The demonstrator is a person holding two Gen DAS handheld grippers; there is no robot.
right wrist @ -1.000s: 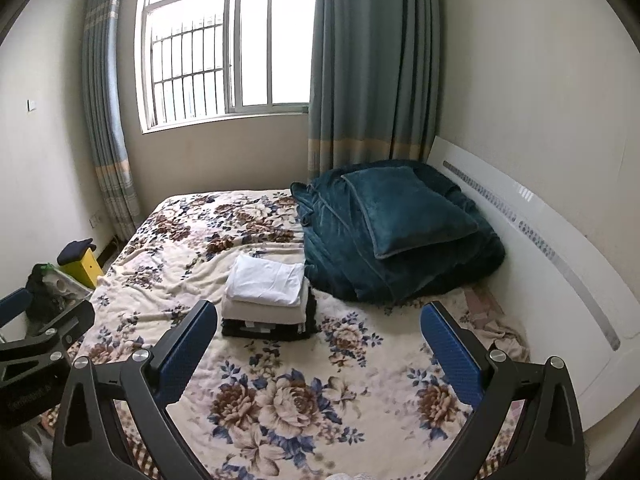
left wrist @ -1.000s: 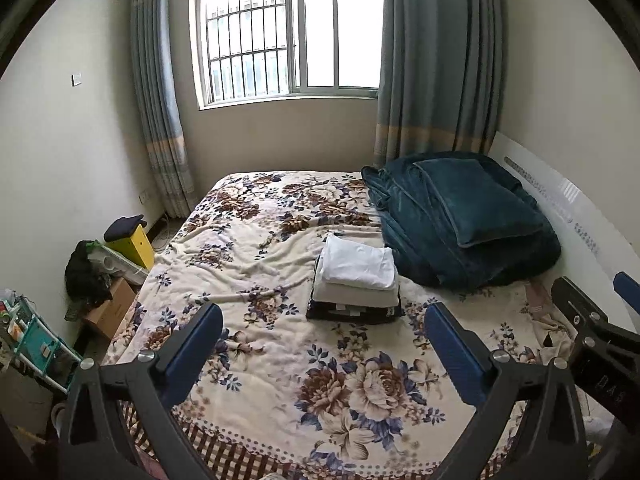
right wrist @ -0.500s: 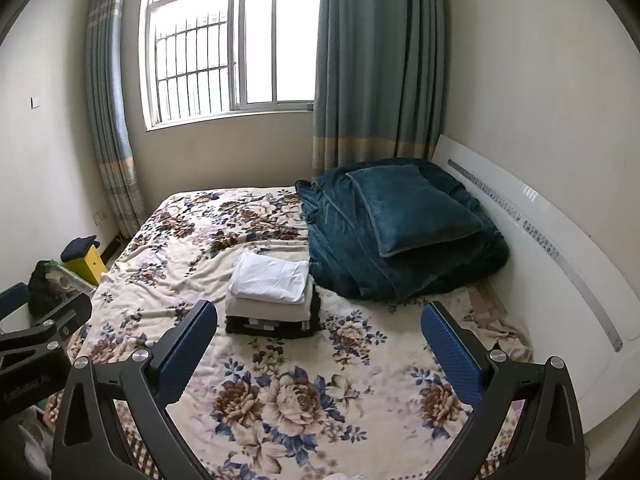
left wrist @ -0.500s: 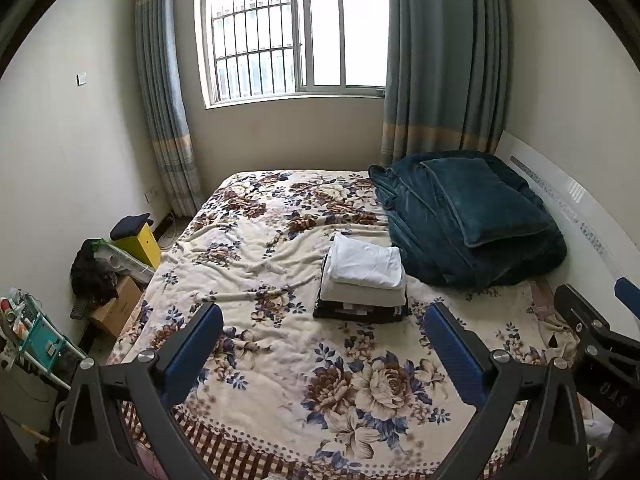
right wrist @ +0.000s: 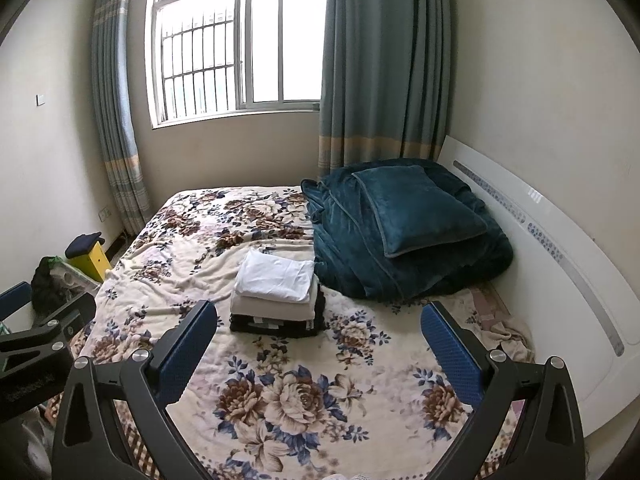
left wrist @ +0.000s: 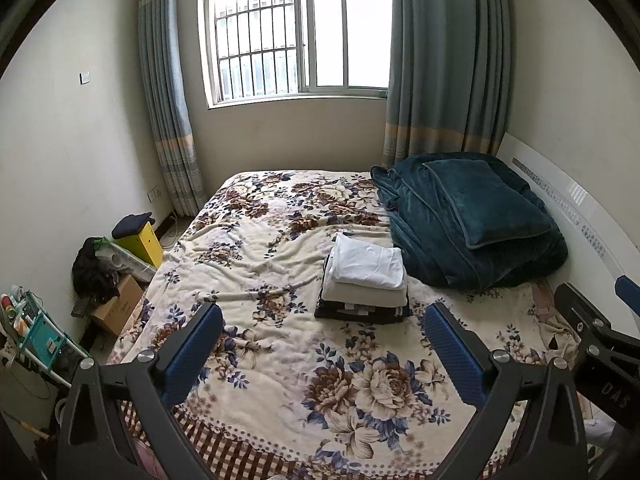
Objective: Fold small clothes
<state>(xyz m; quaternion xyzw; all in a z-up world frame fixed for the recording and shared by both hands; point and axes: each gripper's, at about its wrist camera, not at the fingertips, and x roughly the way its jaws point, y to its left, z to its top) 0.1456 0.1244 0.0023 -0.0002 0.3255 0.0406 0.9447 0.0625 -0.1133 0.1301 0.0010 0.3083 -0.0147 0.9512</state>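
— Three folded clothes (left wrist: 364, 280) lie stacked on the bed (left wrist: 280, 360), left view; left gripper (left wrist: 324, 340) spread wide, holding nothing.
— Right view: right gripper (right wrist: 320, 336) also released, empty. Folding seems finished.

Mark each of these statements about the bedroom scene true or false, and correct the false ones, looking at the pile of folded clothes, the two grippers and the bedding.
1. The folded clothes form a stack with a white piece on top. True.
2. The left gripper is shut on a garment. False: it is open and holds nothing.
3. The teal pillow lies on top of the teal quilt. True.
4. The stack sits on the floor beside the bed. False: it rests on the floral blanket.
5. The right gripper is open, above the bed. True.
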